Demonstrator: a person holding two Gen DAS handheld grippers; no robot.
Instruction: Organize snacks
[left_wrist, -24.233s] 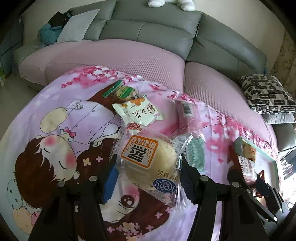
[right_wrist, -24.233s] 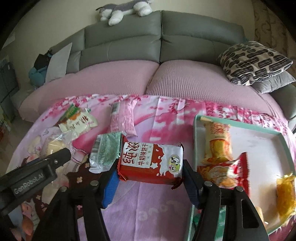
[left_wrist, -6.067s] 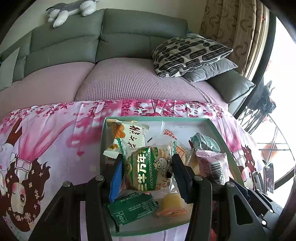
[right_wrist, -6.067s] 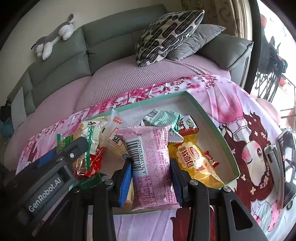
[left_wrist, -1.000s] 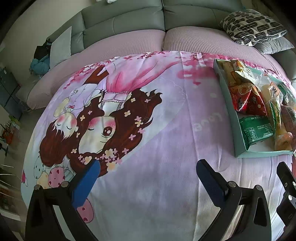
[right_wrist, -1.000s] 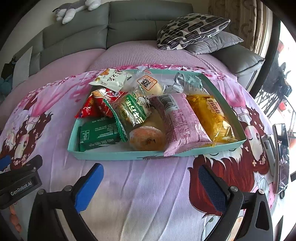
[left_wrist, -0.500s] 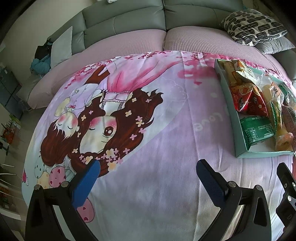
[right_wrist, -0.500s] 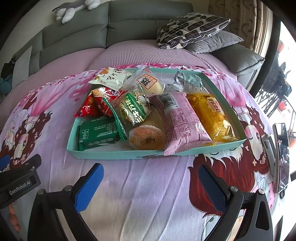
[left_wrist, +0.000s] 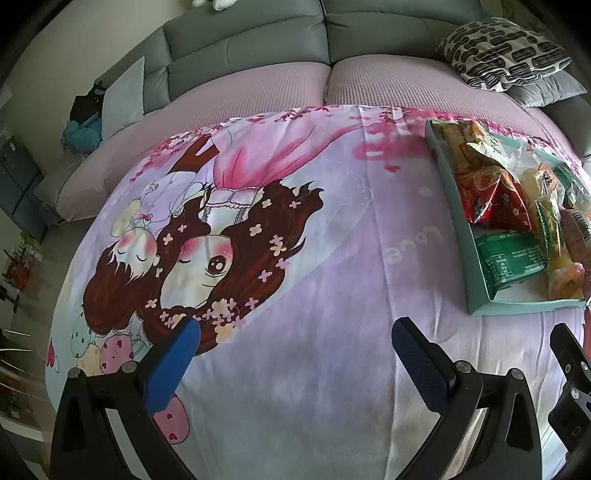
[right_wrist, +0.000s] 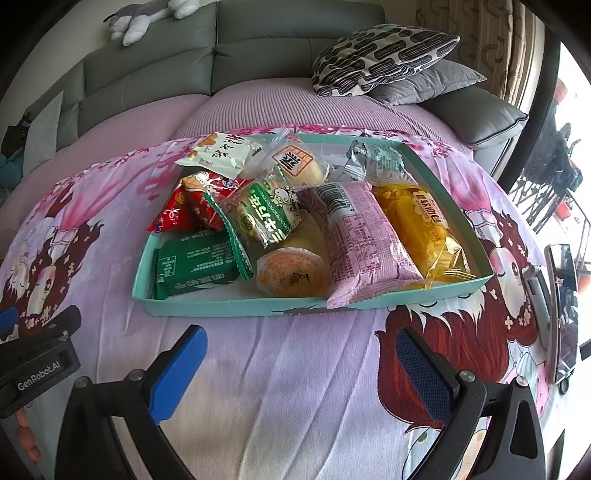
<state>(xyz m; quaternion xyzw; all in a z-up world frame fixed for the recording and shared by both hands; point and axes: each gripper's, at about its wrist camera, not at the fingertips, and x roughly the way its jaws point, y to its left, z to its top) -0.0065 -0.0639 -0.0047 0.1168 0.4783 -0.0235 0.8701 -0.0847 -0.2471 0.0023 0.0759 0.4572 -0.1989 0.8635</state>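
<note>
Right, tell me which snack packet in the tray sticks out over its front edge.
The pink packet with the barcode. Its near end overhangs the front wall of the teal tray, while the green packet and yellow packet lie inside.

snack packets (right_wrist: 354, 236) showing glossy crinkled plastic film; tray (right_wrist: 229, 305) looking like matt teal card; blanket (left_wrist: 295, 350) appearing soft, fuzzy printed cloth; sofa back (right_wrist: 258, 59) looking like smooth grey leather; finger pads (right_wrist: 177, 373) showing matt blue textured rubber.
</note>
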